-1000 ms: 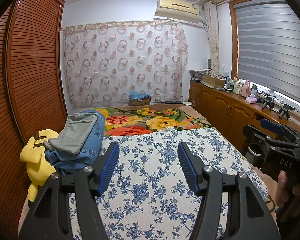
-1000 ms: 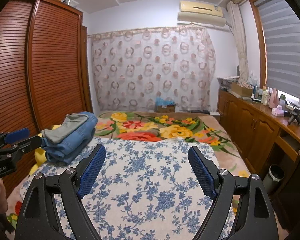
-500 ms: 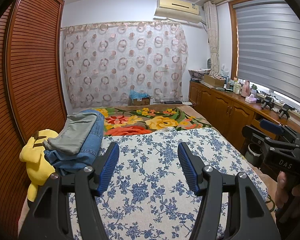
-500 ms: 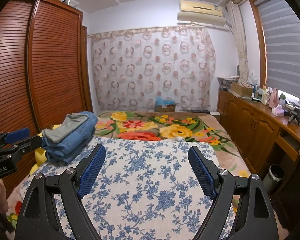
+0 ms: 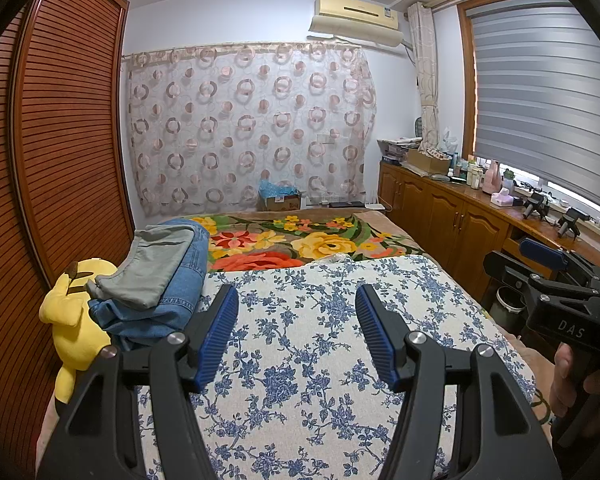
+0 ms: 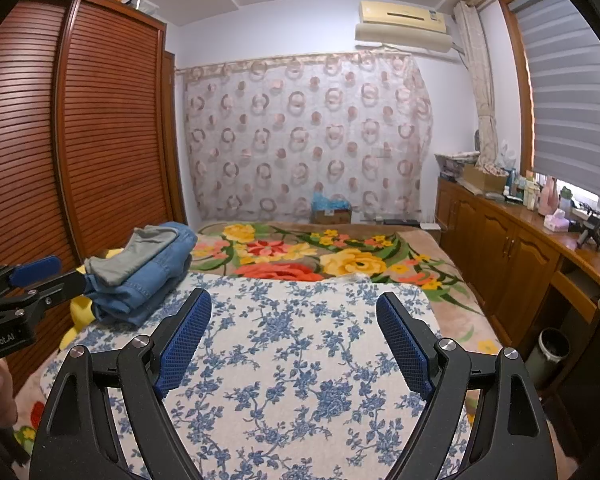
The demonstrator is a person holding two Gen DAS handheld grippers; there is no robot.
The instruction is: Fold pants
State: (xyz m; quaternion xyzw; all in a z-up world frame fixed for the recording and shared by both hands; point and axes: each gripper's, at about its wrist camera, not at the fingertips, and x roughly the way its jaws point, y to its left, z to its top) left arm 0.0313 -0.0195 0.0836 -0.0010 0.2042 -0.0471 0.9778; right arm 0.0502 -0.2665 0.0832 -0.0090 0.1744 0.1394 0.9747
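Both grippers hover empty over the bed, the pants stacked at its left edge.

The left gripper (image 5: 296, 320) and right gripper (image 6: 294, 330) both stand with fingers wide apart and nothing between them, above the blue-flowered sheet (image 5: 320, 360). The pants lie as a folded pile, grey pants (image 5: 152, 268) on top of blue jeans (image 5: 172, 300), on the left side next to a yellow plush toy (image 5: 74, 320); whether more garments sit underneath I cannot tell from here. The risk, as I judge it: reaching left for one pair could catch both layers and pull the neat stack apart, or nudge it off the bed edge toward the wardrobe (image 5: 60, 140).
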